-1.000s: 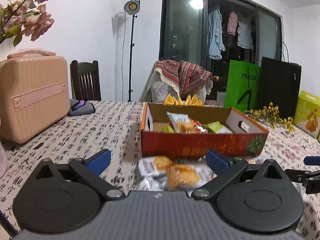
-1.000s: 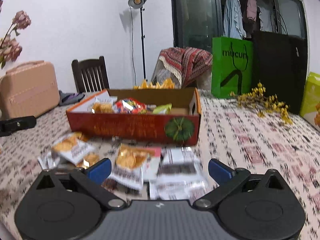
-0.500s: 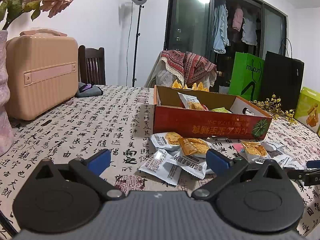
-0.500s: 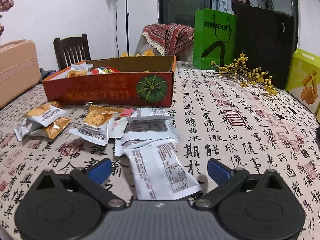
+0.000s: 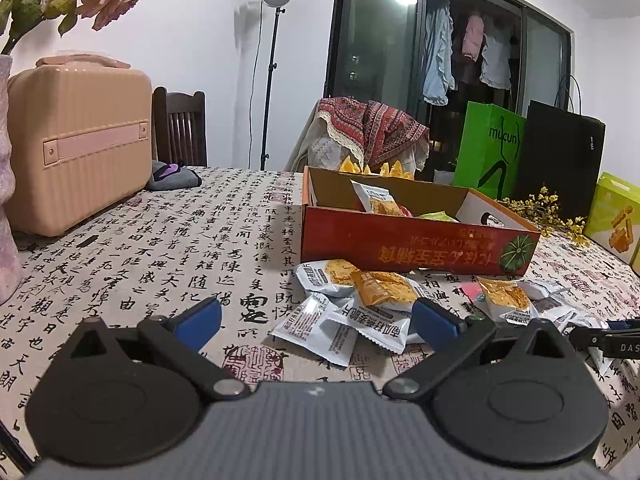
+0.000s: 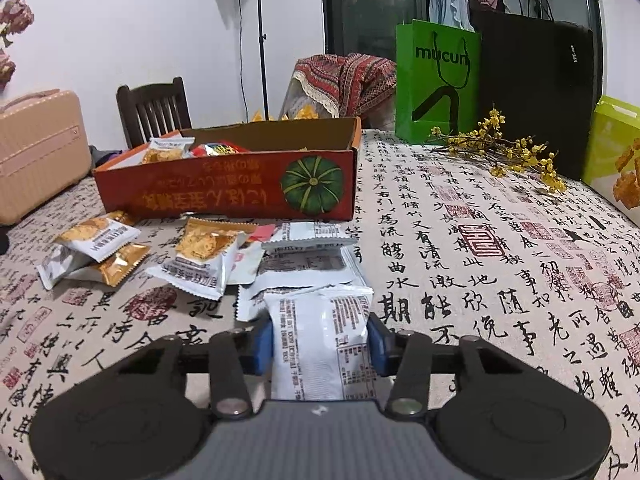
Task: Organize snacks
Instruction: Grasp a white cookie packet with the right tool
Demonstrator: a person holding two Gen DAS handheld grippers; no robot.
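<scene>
Nearest to me, my right gripper (image 6: 320,346) is closing its jaws on a white snack packet (image 6: 320,344), which lies flat on the tablecloth (image 6: 480,280). The blue pads already stand against both sides of the packet, so I judge the grip is almost made, but the packet is not lifted yet. My left gripper (image 5: 316,318) is spread wide and holds nothing; it hangs low over another small heap of packets (image 5: 360,300).

A little farther, several more packets (image 6: 200,252) lie scattered on the cloth, just in front of the red cardboard box (image 6: 240,188). Inside the box I see a few snacks already put in (image 6: 168,150), near its left end.

So the task is only partly done, in my view: some snacks are in the box, but many remain outside. At the far edge of the table stands a green bag (image 6: 438,80).
</scene>
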